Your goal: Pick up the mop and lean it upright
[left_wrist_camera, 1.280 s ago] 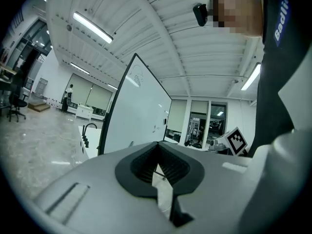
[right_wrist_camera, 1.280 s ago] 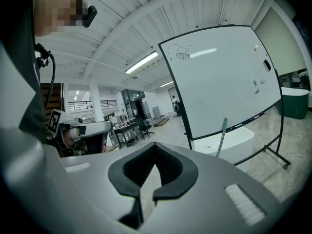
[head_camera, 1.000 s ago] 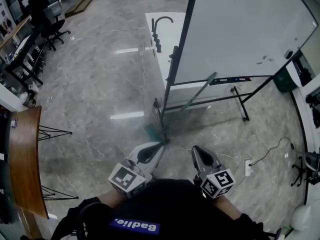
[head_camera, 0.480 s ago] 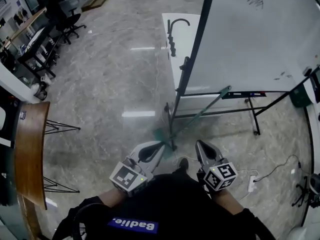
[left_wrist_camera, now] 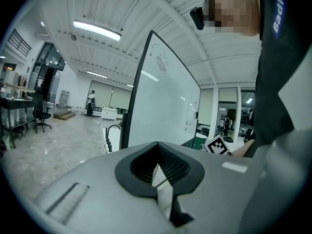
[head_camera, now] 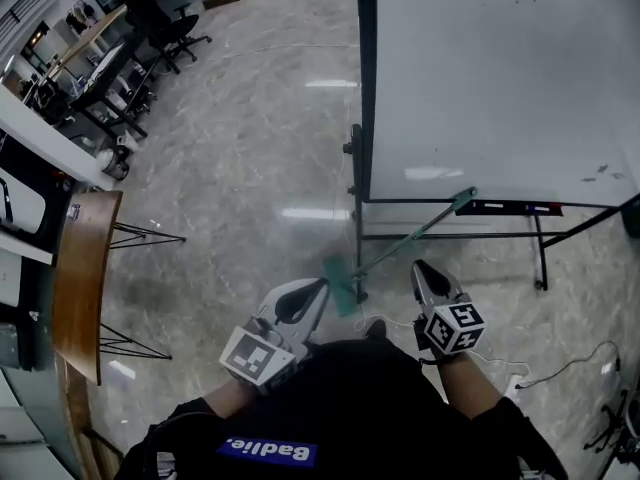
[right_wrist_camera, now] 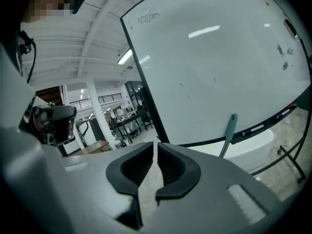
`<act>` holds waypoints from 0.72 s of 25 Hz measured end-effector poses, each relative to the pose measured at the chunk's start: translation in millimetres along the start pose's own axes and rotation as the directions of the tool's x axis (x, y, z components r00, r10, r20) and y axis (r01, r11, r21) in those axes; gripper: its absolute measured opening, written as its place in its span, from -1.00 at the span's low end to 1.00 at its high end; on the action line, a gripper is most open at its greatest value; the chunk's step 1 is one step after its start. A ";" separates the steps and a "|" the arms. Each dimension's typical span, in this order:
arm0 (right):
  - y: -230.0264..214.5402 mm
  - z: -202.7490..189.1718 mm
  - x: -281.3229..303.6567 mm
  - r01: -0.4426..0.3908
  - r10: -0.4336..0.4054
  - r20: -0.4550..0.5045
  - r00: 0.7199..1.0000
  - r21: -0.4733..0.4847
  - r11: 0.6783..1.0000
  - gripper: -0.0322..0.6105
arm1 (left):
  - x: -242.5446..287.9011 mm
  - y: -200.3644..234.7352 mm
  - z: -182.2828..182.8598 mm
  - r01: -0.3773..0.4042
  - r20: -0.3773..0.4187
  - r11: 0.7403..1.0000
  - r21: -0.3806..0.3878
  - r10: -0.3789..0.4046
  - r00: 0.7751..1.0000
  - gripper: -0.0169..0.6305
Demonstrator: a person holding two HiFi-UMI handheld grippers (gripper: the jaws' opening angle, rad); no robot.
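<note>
The mop leans against the whiteboard stand. Its green head [head_camera: 340, 281] rests on the floor and its handle rises to the right, the green grip [head_camera: 463, 200] lying against the board's tray. The right gripper view shows that grip [right_wrist_camera: 230, 124] ahead, well clear of the jaws. My left gripper [head_camera: 322, 283] hovers just left of the mop head, its jaws shut and empty [left_wrist_camera: 156, 143]. My right gripper [head_camera: 419, 265] hangs below the handle, apart from it. Its jaws have just been opening to a narrow slit with nothing between them [right_wrist_camera: 156, 144].
A large whiteboard [head_camera: 500, 78] on a black wheeled frame [head_camera: 357, 218] fills the upper right. A wooden table [head_camera: 82, 278] on wire legs stands at the left. A white cable [head_camera: 572, 363] lies on the floor at lower right. Desks and office chairs [head_camera: 170, 28] stand far off.
The view has swung towards the whiteboard, and the white counter with the tap has left it. Both grippers have shifted rightwards, the right one further. The mop keeps leaning as before.
</note>
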State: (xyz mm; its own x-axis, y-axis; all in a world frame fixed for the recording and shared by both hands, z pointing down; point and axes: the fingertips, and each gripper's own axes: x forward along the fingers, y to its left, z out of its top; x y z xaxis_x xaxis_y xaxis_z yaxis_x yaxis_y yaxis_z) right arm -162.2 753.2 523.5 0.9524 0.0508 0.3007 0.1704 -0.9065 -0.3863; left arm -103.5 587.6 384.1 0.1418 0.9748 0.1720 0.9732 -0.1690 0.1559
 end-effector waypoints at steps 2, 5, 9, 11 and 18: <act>-37.0 -17.7 7.0 0.032 -0.031 -0.043 0.999 0.024 0.999 -0.77 | 7.2 -5.4 -7.1 -0.025 -0.023 1.000 -0.004 0.025 0.999 -0.91; -94.2 -43.1 20.7 0.108 -0.100 -0.101 0.990 0.073 0.992 -0.69 | 12.0 -6.4 -10.4 -0.074 -0.043 0.997 -0.021 0.073 0.996 -0.91; -152.4 -68.3 37.9 0.202 -0.179 -0.162 0.970 0.142 0.969 -0.58 | 16.4 0.5 -3.7 -0.122 -0.039 0.992 -0.013 0.121 0.992 -0.91; -174.4 -75.6 44.8 0.233 -0.204 -0.181 0.962 0.157 0.960 -0.51 | 17.3 -0.2 -1.8 -0.136 -0.040 0.991 -0.005 0.136 0.990 -0.91; -226.2 -88.2 77.3 0.311 -0.265 -0.248 0.932 0.167 0.936 -0.35 | 6.6 4.7 -4.4 -0.201 -0.053 0.980 0.003 0.201 0.978 -0.91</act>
State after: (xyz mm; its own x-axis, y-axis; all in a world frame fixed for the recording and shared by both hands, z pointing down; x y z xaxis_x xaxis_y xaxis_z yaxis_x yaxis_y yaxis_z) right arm -149.5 925.2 711.0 0.7797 0.1838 0.5985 0.4974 -0.7624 -0.4139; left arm -98.8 592.6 390.2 0.3248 0.9119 0.2508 0.9253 -0.3613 0.1153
